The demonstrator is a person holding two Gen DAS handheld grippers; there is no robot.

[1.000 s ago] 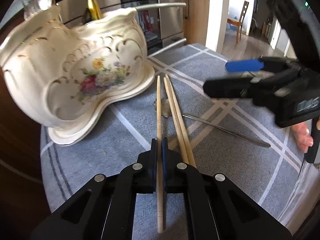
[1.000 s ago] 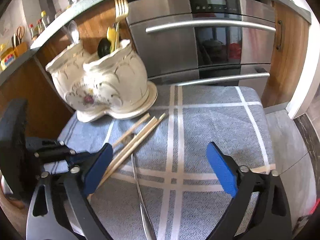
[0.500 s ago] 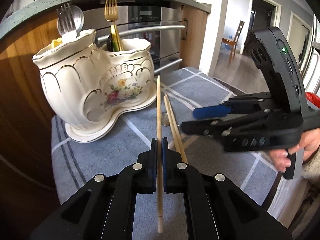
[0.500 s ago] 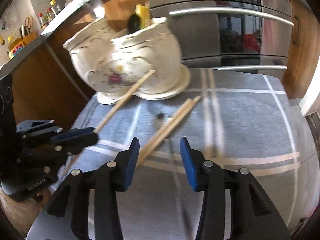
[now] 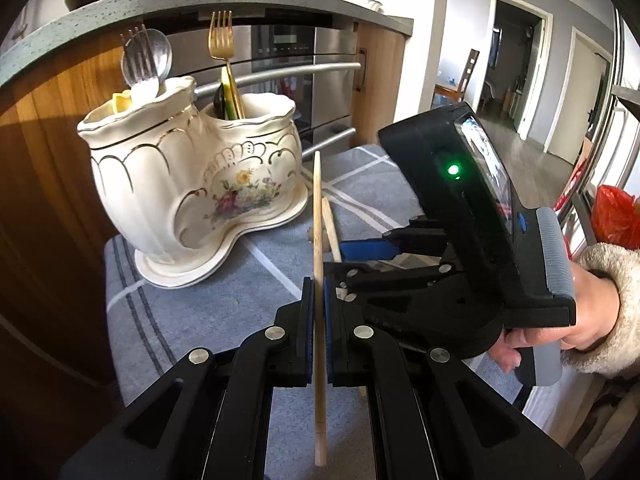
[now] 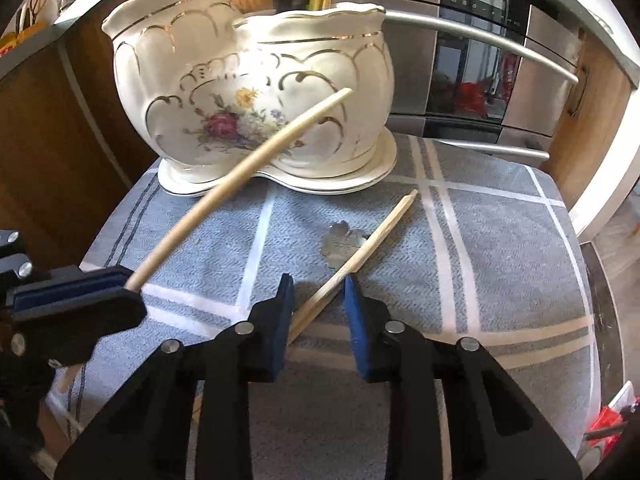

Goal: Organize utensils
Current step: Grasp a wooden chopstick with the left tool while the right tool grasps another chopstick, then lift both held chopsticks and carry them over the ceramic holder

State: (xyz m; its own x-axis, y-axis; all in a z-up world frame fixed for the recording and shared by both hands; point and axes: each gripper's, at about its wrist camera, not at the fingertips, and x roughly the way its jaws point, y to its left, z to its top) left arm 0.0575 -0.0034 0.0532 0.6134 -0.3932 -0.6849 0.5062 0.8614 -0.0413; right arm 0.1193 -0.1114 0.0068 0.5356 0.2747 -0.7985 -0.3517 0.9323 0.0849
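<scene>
My left gripper is shut on a single wooden chopstick, held off the cloth and pointing toward the cream floral utensil holder. In the right wrist view the same chopstick slants up from the left gripper in front of the holder. My right gripper is low over the cloth, its jaws closing around a pair of chopsticks that lies diagonally between the blue pads. A gap still shows beside the pair. The left wrist view shows the right gripper close alongside, held by a hand.
The holder holds a gold fork and a silver spoon. A small silver flower-shaped utensil end lies beside the chopstick pair. The grey checked cloth covers a small table; a steel oven and a wooden cabinet stand behind.
The left gripper lifted its chopstick off the cloth. The right gripper moved in over the chopstick pair, came down, and its jaws narrowed from wide open to a small gap around the pair.
</scene>
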